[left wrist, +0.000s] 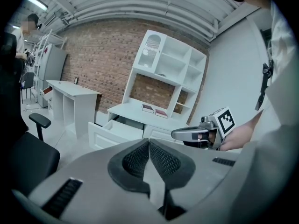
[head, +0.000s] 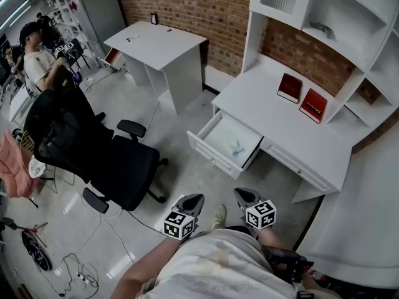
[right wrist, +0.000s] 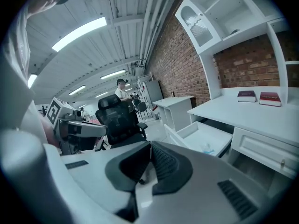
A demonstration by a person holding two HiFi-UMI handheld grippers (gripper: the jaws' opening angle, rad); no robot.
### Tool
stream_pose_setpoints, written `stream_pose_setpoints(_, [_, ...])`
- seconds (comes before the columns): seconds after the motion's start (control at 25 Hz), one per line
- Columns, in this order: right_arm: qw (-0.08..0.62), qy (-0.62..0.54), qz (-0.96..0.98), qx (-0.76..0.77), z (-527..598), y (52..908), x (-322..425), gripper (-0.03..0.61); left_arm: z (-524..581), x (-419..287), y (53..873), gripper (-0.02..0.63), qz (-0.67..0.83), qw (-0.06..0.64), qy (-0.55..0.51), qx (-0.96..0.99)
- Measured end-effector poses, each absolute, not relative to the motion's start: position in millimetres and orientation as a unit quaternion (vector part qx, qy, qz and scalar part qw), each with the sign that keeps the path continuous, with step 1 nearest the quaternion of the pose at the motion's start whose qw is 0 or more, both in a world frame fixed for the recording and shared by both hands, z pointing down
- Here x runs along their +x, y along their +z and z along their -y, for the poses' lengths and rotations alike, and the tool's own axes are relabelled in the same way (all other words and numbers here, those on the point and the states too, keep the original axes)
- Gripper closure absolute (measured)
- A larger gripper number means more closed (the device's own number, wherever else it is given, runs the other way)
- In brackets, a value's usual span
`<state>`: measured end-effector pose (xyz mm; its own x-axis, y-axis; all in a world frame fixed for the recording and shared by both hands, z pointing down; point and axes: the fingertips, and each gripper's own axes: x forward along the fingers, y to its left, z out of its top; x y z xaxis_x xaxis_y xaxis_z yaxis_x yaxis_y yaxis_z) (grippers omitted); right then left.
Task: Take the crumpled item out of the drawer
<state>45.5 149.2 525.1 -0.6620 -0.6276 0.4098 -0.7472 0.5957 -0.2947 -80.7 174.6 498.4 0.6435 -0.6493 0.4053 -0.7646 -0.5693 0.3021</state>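
Observation:
The white desk's left drawer (head: 212, 151) stands pulled open, and a small pale-blue crumpled item (head: 236, 149) lies inside it; the item (right wrist: 209, 148) also shows in the right gripper view. My left gripper (head: 192, 199) and right gripper (head: 244, 195) are held close to my body, well short of the drawer, tips toward it. Both are shut with nothing between their jaws. In the left gripper view the right gripper (left wrist: 175, 134) shows to the right, and the open drawer (left wrist: 112, 130) lies ahead.
A black office chair (head: 93, 154) stands left of the drawer. Two red books (head: 301, 96) lie on the desk top (head: 268, 114). A second white desk (head: 163, 48) stands at the back. A person (head: 37, 55) sits far left. Cables trail on the floor (head: 68, 263).

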Motion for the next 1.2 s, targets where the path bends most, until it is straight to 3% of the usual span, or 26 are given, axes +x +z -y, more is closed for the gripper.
stream_pose_setpoints(1.2, [0.114, 0.241, 0.889, 0.373, -21.4, 533.4, 71.8, 0.552, -56.9, -47.3, 504.4, 0.586, 0.413, 0.232, 0.162, 0.866])
